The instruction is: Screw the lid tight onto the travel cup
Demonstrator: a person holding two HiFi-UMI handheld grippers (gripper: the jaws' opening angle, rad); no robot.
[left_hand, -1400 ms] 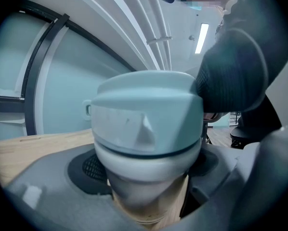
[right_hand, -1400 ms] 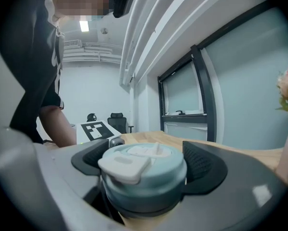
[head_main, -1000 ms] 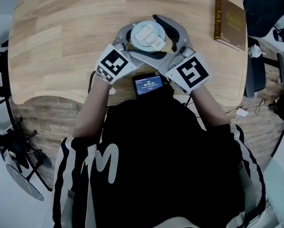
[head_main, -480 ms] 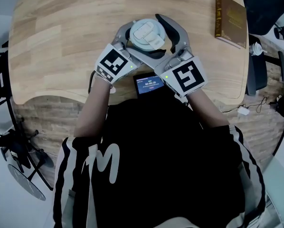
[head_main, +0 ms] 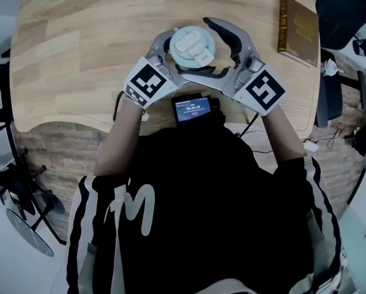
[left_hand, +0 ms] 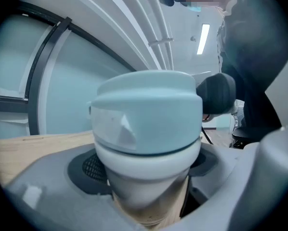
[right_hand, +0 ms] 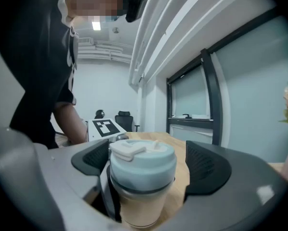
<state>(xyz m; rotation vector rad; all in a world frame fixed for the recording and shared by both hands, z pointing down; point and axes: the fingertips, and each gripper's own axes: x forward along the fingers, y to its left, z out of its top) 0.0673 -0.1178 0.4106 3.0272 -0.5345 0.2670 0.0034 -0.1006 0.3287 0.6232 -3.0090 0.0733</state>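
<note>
The cup (right_hand: 139,208) stands upright near the front edge of the desk (head_main: 79,54), its long axis vertical and its lid (head_main: 192,46) on top. The left gripper's (left_hand: 149,201) jaws pinch its body under the lid. The right gripper's (right_hand: 149,172) jaws are spread either side of the lid, with a gap. Bare desk lies to the left and beyond. A book (head_main: 298,30) lies well apart by the right edge.

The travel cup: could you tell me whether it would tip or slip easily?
The travel cup narrows below its wider lid, so a high nudge would probably tip it. Its wall looks smooth and stiff, so it might slip under twisting, though the left gripper clamps it just under the lid.
</note>
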